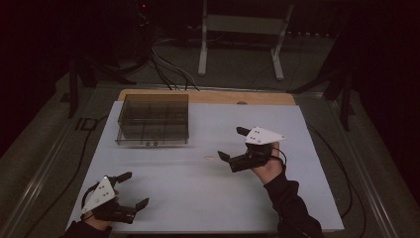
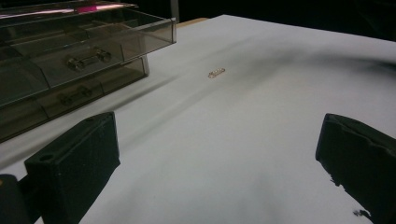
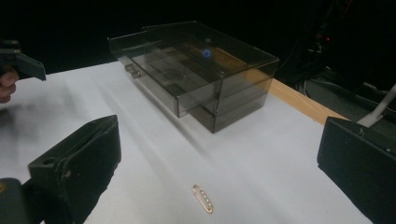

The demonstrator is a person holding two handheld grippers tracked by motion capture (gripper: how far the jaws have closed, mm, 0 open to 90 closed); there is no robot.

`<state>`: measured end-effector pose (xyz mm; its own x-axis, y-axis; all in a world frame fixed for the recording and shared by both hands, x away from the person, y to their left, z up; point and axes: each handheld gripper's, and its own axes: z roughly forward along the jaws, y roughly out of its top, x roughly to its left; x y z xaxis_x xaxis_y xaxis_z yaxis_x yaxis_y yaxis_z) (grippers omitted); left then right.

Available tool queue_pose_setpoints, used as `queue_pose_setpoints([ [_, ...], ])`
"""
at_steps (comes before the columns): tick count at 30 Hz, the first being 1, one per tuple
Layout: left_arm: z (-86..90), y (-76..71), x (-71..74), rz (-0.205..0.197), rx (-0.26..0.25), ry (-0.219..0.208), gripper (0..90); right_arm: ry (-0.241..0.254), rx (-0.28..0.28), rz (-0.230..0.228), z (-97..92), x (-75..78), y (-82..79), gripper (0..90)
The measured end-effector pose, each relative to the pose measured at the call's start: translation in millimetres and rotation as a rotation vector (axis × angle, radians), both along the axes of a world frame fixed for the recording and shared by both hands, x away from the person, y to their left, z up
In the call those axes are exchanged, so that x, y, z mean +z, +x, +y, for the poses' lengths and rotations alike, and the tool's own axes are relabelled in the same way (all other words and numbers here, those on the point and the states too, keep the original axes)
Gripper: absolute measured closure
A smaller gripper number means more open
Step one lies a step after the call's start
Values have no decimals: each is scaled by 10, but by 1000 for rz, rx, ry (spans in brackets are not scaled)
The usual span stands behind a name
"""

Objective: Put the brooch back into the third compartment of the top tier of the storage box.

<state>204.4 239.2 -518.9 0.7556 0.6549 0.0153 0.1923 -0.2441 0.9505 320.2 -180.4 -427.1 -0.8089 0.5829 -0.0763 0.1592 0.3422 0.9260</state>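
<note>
At the table's near left the left gripper (image 1: 132,189) hovers, jaws spread and empty, the right gripper (image 1: 231,145) likewise agape just beside the safety pin (image 1: 208,158) on the white tabletop (image 1: 208,198), smoky drawer box (image 1: 153,119) beyond

safety pin (image 3: 202,198) showing pale gold, lower centre of frame | drawer box (image 3: 196,70) showing smoky translucent grey | worktop (image 1: 208,198) showing plain white, wooden tan strip at upper edge | left gripper (image 1: 133,188) and right gripper (image 1: 232,145) showing black jaws, white plates
</note>
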Motion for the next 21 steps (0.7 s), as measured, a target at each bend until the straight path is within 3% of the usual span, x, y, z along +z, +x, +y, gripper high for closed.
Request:
queue_pose_setpoints([
  [10, 3, -5, -1, 0, 3, 6, 6, -28, 20, 30, 150, -94, 114, 0],
  [21, 2, -12, 1, -2, 2, 10, 6, -23, 46, 74, 324, -192, 230, 0],
])
